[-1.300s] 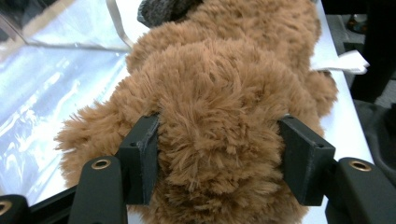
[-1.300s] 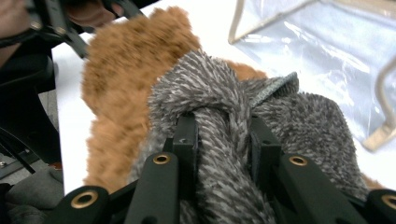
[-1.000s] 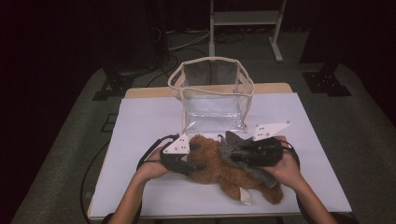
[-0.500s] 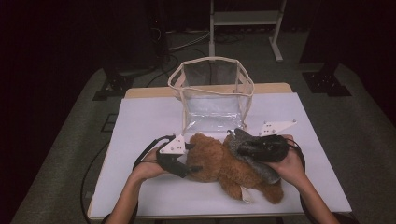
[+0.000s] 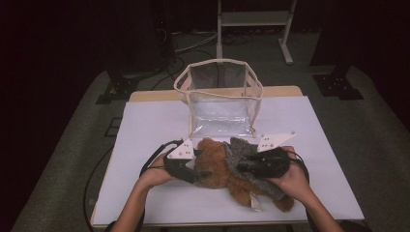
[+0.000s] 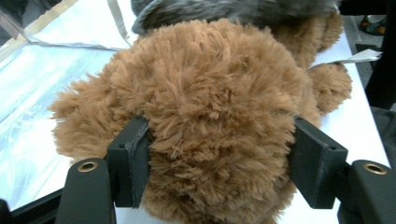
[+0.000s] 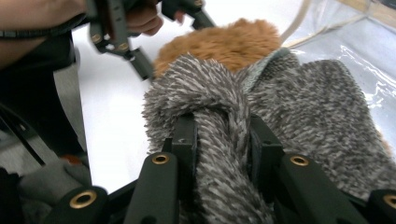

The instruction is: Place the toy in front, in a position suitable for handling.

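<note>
Surface (image 5: 145,125): white sheet over a wooden top, wood strip showing along far edge. Clear bag (image 5: 220,99) w/ cream trim stands upright, open-topped, at middle of far edge. Brown plush bear (image 5: 220,164) w/ grey knit garment (image 5: 251,164) lies on its side just in front of bag, twd near edge, right of centre; white tag by near edge. Left & right parts of surface bare. Surface stands on grey floor mat (image 5: 67,159).
</note>
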Tool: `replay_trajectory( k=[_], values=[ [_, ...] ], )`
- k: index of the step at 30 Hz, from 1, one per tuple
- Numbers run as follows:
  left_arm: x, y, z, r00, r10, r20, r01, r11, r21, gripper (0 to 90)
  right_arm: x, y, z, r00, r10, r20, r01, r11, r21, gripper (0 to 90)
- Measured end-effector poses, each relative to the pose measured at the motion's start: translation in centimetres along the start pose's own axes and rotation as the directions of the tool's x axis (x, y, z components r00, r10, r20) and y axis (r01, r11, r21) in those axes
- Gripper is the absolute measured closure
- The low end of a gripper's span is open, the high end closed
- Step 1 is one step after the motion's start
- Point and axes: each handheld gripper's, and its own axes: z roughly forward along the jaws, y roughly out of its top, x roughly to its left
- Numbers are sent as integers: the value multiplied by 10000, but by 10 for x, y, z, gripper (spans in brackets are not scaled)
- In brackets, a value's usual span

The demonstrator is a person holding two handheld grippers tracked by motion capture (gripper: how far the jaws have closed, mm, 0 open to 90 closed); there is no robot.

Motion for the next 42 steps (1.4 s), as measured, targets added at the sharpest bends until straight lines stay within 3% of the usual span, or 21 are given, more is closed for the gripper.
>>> replay_trajectory(
  k=[5,7,11,12,15,19,26,30,32,37,38,42],
  values=[
    [2,-1,-8,9999,48,95,-49,9999,137,286,-17,0,-1,9967,155,802,-159,9999,51,681],
    [3,-2,-7,9999,34,-105,-31,9996,285,290,-21,-1,-2,9963,367,781,-362,9993,-80,680],
    [3,-3,-1,9997,81,-220,-72,9992,399,300,-10,-1,-4,9977,147,664,-139,9998,-128,677],
    [4,-3,0,9990,75,-442,-58,9992,384,299,4,-1,-7,9985,-162,530,170,9997,-159,678],
    [6,-3,-1,9968,-256,-759,267,9995,137,296,20,-3,-10,9991,-369,187,373,9990,-232,677],
    [6,-4,-1,9972,-263,-699,273,9995,127,287,33,-12,-7,9960,-740,494,733,9972,160,672],
    [8,-9,-3,9980,-420,-477,436,9985,325,283,8,-18,-9,9951,-381,917,375,9993,75,686],
    [8,-10,3,9971,-702,-305,700,9975,-74,334,-3,-18,-14,9982,104,595,-98,9999,-92,690],
    [5,-8,5,9975,-625,-327,623,9980,-66,356,-4,-15,-16,9989,310,349,-302,9993,-224,690],
    [-2,-1,7,9992,-395,23,395,9991,-137,409,-2,3,-17,9998,194,52,-191,9988,-453,689],
    [-6,3,10,9996,-268,133,270,9995,-162,422,-4,17,-11,9994,122,-315,-132,9994,-308,689],
    [-11,4,18,9993,-74,353,72,10000,58,420,-13,37,10,9972,175,-721,-151,9993,339,689]
  ],
)
